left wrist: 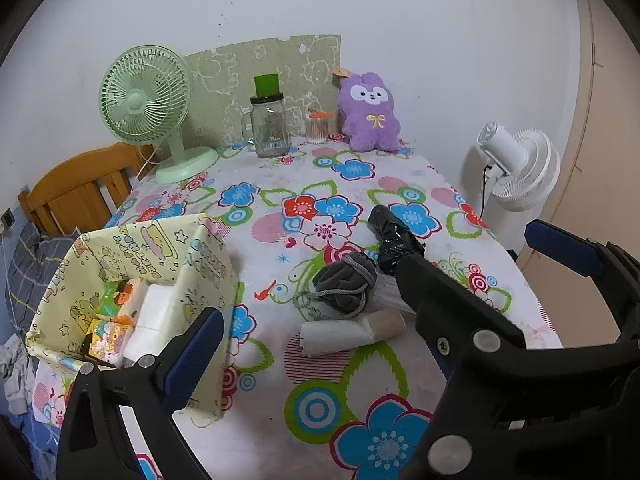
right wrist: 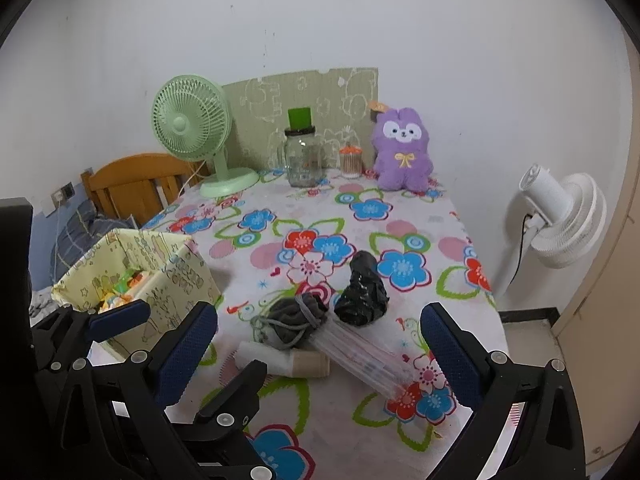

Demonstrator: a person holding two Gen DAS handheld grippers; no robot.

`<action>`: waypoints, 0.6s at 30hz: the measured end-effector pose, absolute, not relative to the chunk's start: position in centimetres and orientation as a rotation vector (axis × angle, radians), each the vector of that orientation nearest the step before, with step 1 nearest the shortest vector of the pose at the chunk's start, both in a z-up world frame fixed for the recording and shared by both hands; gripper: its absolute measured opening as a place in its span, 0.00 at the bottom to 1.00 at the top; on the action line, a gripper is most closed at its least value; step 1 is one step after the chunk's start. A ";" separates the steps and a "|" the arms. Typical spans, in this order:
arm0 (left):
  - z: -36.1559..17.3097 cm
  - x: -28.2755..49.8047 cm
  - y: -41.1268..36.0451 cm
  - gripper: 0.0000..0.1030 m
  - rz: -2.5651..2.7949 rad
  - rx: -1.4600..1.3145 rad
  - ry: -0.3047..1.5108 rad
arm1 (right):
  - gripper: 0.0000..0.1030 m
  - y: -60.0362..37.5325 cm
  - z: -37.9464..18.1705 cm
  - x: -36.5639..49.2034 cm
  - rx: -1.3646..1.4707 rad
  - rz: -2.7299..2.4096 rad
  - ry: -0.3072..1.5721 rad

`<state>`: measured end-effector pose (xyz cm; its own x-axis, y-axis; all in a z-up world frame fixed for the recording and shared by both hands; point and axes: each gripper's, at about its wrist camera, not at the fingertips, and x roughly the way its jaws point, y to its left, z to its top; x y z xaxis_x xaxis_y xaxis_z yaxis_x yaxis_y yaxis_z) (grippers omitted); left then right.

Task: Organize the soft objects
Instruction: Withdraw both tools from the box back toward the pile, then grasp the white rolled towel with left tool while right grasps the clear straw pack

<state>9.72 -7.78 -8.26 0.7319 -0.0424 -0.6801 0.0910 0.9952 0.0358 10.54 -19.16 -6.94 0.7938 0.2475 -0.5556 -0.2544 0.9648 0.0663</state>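
A grey drawstring pouch (left wrist: 346,286) (right wrist: 292,320) lies mid-table beside a crumpled black plastic bag (left wrist: 390,240) (right wrist: 362,290), a clear plastic pack (right wrist: 360,354) and a nearly used-up paper roll (left wrist: 348,332) (right wrist: 288,360). A purple plush bunny (left wrist: 370,112) (right wrist: 402,150) stands at the back. A yellow patterned box (left wrist: 200,276) (right wrist: 180,280) holding small packs sits at the left. My left gripper (left wrist: 312,320) is open and empty above the table's front. My right gripper (right wrist: 320,344) is open and empty, near the pile; it also shows in the left wrist view (left wrist: 492,252).
A green desk fan (left wrist: 146,106) (right wrist: 192,122), a glass jar (left wrist: 270,124) (right wrist: 304,156) and a small cotton-swab container (left wrist: 317,128) stand at the back by a green board. A white floor fan (left wrist: 516,164) (right wrist: 560,216) stands right of the table. A wooden bed frame (left wrist: 80,192) is left.
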 end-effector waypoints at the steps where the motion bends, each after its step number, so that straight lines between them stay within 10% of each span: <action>1: -8.4 9.8 -7.9 0.99 -0.073 0.070 0.747 | 1.00 -19.3 -7.1 10.6 -0.013 0.271 0.599; 18: -13.8 12.9 -10.1 0.98 -0.069 0.108 0.889 | 0.93 -21.1 -12.9 14.6 -0.046 0.255 0.742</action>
<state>12.93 -10.14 -13.84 0.6282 -0.0155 -0.7779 0.1052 0.9923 0.0652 14.56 -21.09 -12.92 0.7078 0.2136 -0.6733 -0.2463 0.9680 0.0482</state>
